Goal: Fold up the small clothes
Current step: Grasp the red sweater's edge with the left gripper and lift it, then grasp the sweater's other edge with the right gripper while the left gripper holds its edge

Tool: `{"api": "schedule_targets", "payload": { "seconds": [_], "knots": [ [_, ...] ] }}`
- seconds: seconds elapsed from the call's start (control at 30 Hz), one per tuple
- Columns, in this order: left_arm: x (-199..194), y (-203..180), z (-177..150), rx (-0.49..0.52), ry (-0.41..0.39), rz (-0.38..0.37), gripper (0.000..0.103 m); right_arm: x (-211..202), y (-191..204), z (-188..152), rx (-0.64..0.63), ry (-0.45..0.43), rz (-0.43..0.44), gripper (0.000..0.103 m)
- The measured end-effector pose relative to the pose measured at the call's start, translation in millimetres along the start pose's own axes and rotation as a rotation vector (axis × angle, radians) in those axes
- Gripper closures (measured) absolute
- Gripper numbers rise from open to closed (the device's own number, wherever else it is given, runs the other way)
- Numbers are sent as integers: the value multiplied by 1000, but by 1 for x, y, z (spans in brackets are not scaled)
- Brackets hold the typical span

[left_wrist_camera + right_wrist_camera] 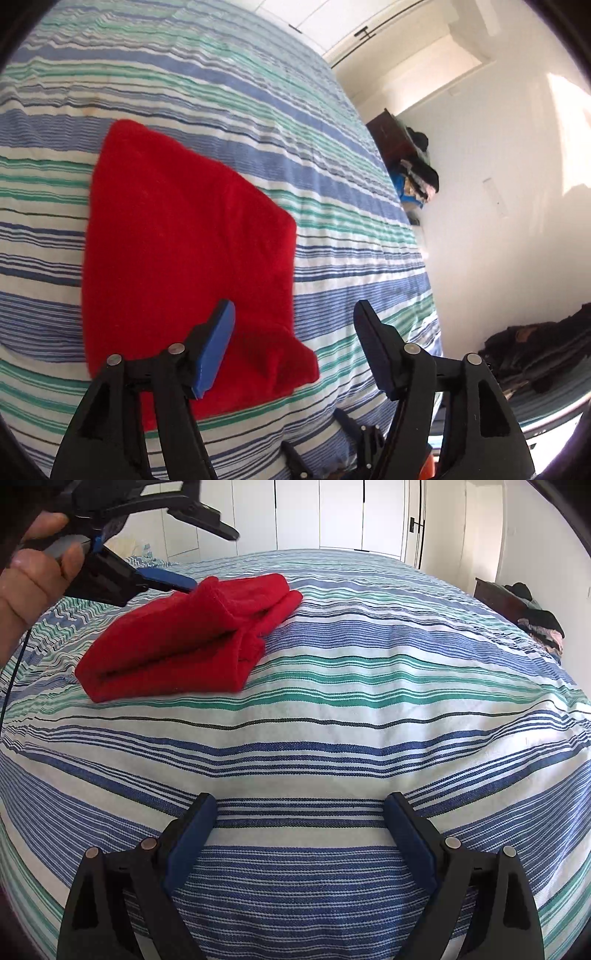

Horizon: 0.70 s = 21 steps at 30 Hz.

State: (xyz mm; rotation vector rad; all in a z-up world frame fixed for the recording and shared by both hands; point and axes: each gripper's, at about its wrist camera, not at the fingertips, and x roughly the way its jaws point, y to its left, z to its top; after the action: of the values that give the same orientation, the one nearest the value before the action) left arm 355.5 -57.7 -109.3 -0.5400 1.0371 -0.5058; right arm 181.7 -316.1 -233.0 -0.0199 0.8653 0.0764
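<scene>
- Red garment (188,635) lies folded on the striped bedspread (332,709), upper left of the right wrist frame.
- Left gripper (207,559) hovers released above its far edge, gripping nothing.
- Right gripper (301,827), lower centre, spread, empty.
- Fold looks finished; next likely setting it aside.

Red fleece garment (184,638) lies folded on the striped bedspread (332,738).
</scene>
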Motion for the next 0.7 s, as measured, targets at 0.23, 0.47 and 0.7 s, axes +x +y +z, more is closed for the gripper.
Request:
{"api": "schedule_targets", "payload": {
  "seconds": [0.23,0.47,0.7],
  "knots": [
    [-77,60,-41,181,-116,315,30,-25,-7,37,88,71,170,17],
    [-32,51,-46,225,-73,351,41,-12,-11,134,363,-43,388,55],
    [22,56,-80,392,165,430,70,87,14,113,152,327,337,89]
  ]
}}
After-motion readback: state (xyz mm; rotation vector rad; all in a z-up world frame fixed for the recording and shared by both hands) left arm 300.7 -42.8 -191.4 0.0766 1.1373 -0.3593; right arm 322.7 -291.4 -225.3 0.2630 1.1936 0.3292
